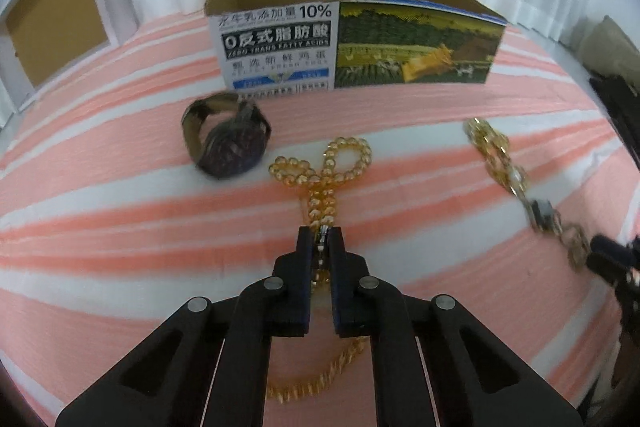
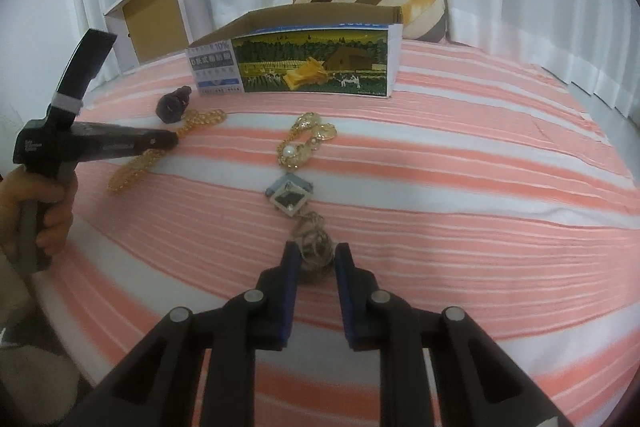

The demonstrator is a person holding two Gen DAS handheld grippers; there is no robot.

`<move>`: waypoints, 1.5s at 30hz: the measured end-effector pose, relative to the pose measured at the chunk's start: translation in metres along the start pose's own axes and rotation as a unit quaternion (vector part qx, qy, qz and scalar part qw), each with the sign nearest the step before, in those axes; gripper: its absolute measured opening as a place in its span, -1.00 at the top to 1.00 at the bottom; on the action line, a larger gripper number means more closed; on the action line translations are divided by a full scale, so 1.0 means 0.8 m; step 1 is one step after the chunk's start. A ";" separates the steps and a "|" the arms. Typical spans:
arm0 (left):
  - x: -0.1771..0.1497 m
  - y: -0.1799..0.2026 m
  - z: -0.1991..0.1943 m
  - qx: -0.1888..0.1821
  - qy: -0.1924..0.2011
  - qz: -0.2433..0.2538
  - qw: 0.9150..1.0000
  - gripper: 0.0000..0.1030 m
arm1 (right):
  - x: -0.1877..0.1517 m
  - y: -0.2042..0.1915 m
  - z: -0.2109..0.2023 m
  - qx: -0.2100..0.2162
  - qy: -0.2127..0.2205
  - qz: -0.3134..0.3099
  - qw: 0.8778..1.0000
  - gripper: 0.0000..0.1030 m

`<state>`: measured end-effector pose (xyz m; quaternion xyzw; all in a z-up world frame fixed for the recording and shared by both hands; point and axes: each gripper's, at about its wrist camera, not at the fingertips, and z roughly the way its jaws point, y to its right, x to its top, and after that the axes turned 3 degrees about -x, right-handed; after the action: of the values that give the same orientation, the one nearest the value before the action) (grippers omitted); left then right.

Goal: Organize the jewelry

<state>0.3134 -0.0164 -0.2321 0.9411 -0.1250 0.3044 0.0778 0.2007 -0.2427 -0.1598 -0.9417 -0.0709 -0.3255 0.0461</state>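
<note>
The amber bead necklace [image 1: 320, 171], a string of small glossy round beads looped on the striped bedspread [image 1: 120, 227], is pinched mid-strand by the left gripper [image 1: 322, 239], whose jaws are closed tight on it. The gold chain necklace [image 2: 306, 143], with chunky filigree links, a pearl and a square grey pendant, has its tangled near end between the right gripper's [image 2: 316, 259] narrowly parted jaws, which seem to press it. Both pickups look in hand; next, I judge, comes lifting slowly so the limp strands trail clear, then carrying them to the open printed cardboard box [image 1: 352, 43] behind the dark wristwatch [image 1: 224, 143].
</note>
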 end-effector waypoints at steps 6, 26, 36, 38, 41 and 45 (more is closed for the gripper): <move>-0.049 -0.008 -0.043 -0.025 -0.002 -0.025 0.999 0.89 | 0.002 0.015 -0.009 -0.007 0.003 0.010 1.000 0.63; -0.076 -0.001 -0.057 -0.030 0.013 -0.043 0.999 0.88 | 0.015 -0.051 -0.040 0.060 0.031 -0.060 0.996 0.94; -0.075 0.002 -0.057 -0.025 0.014 -0.041 0.999 0.86 | 0.016 -0.015 -0.035 0.052 0.012 -0.033 0.998 0.90; -0.075 0.000 -0.058 -0.027 0.013 -0.043 0.999 0.84 | 0.022 -0.023 -0.022 0.064 0.006 -0.031 0.997 0.55; -0.075 0.000 -0.058 -0.029 0.013 -0.045 0.999 0.84 | 0.028 -0.038 0.003 0.062 0.005 -0.026 0.998 -0.24; -0.075 0.000 -0.057 -0.026 0.014 -0.041 0.999 0.83 | 0.034 -0.060 0.037 0.045 -0.023 -0.045 0.998 -0.12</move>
<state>0.2413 0.0046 -0.2308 0.9387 -0.0928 0.3109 0.1167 0.2323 -0.1883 -0.1643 -0.9418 -0.1287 -0.3023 0.0718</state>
